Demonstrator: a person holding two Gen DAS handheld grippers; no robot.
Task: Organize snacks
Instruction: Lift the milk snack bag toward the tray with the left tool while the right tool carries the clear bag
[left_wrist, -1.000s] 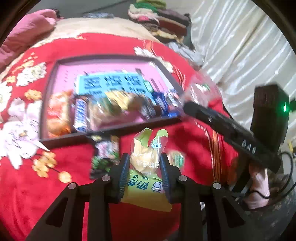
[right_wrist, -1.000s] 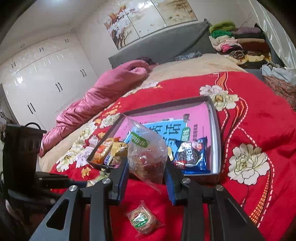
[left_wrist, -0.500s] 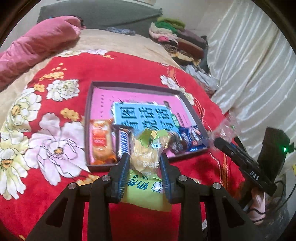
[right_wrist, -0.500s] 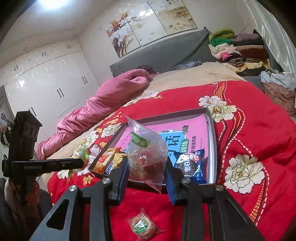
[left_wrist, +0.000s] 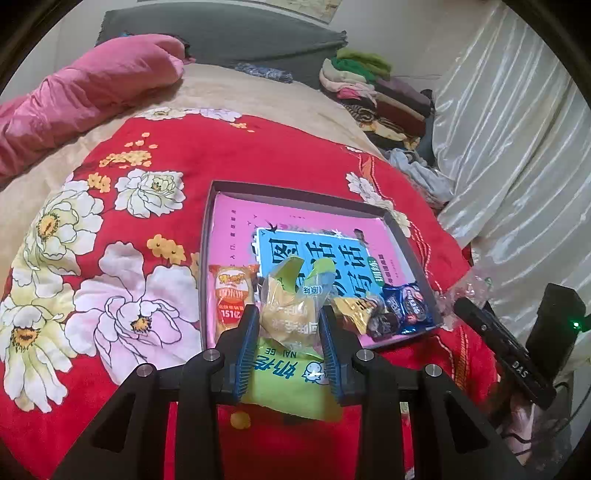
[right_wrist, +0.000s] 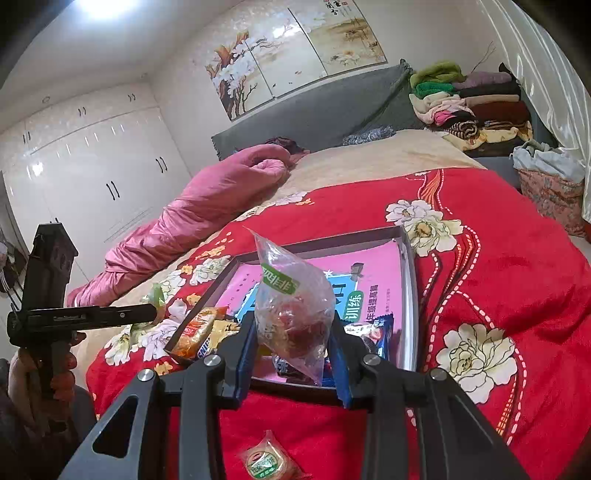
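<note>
Left wrist view: my left gripper is pinched on a yellow-green snack packet, its blue pads pressing the packet's sides, with the green lower end hanging below the fingers. The packet is carried over the near edge of the shallow tray, which lies on the red floral blanket. Inside the tray, along the near side, I note an orange snack pack, a gold-wrapped sweet and a blue cookie pack, all resting on a pink and blue printed sheet.

Right wrist view: my right gripper is clamped on a clear plastic bag with reddish contents and a green label, held above the tray's near right corner. One round wrapped snack lies on the blanket below this gripper, outside the tray.

Assessment of risks:
- Both loads are soft, slack film. The grip is on the wrapper rather than the contents, so either could slide out if I swing or tilt sharply.
- Both tools appear to be heading for the same near edge of the tray. If I lower them together, the fingers or the packets may collide.
- The near strip is already crowded. A release there could stack a packet on others or tip it over the low rim onto the blanket.
- The tray sits on soft bedding; downward pressure on its rim could tilt it and shift what is inside.
</note>
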